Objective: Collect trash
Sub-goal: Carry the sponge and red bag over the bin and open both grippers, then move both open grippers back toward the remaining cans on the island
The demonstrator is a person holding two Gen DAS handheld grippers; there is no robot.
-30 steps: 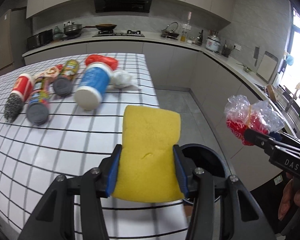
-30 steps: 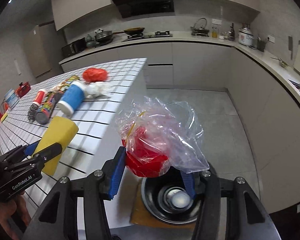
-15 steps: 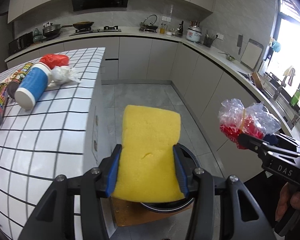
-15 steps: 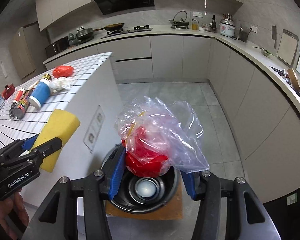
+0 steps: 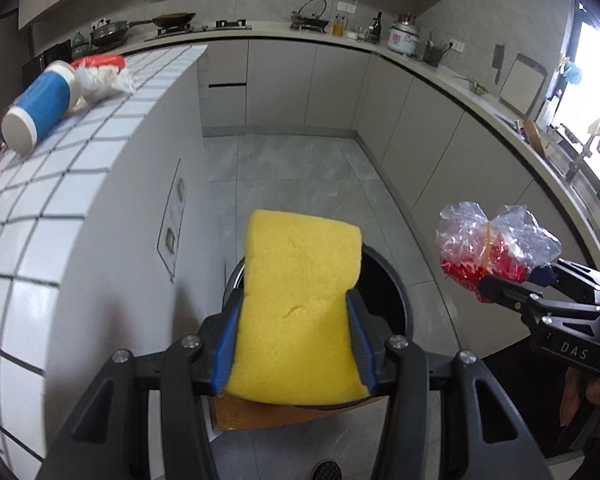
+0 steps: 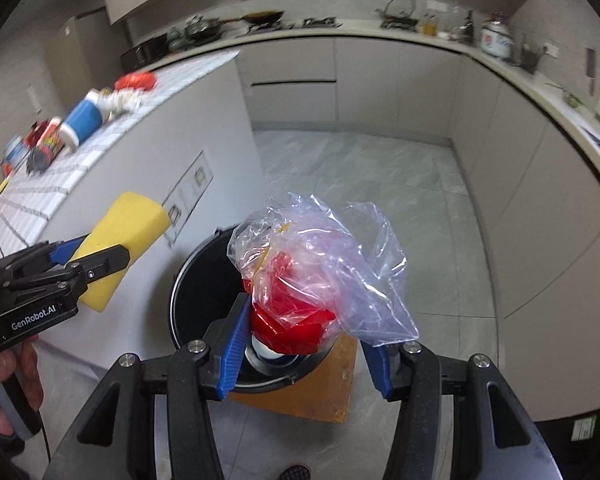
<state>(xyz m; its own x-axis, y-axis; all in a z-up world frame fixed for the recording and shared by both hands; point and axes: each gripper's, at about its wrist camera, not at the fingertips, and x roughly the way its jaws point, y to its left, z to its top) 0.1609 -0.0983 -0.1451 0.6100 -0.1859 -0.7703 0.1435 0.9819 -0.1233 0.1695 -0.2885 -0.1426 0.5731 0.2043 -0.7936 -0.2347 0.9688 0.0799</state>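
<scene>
A grey tiled kitchen floor runs between the cabinets and the white tiled bench (image 5: 80, 152). Beside the bench's end stands a round black bin (image 6: 204, 280) on a wooden board (image 6: 320, 392). The left tool (image 5: 296, 340) is clamped on a yellow rectangular sponge (image 5: 300, 292), long axis pointing forward over the bin. The right tool (image 6: 304, 340) pinches a crumpled clear plastic bag with red contents (image 6: 308, 280) above the bin mouth.

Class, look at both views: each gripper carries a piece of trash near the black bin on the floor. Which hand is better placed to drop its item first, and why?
Probably the right. In its own view the clear plastic bag with red contents hangs directly over the round black bin, while the left gripper's yellow sponge sits off beside the rim.
</scene>
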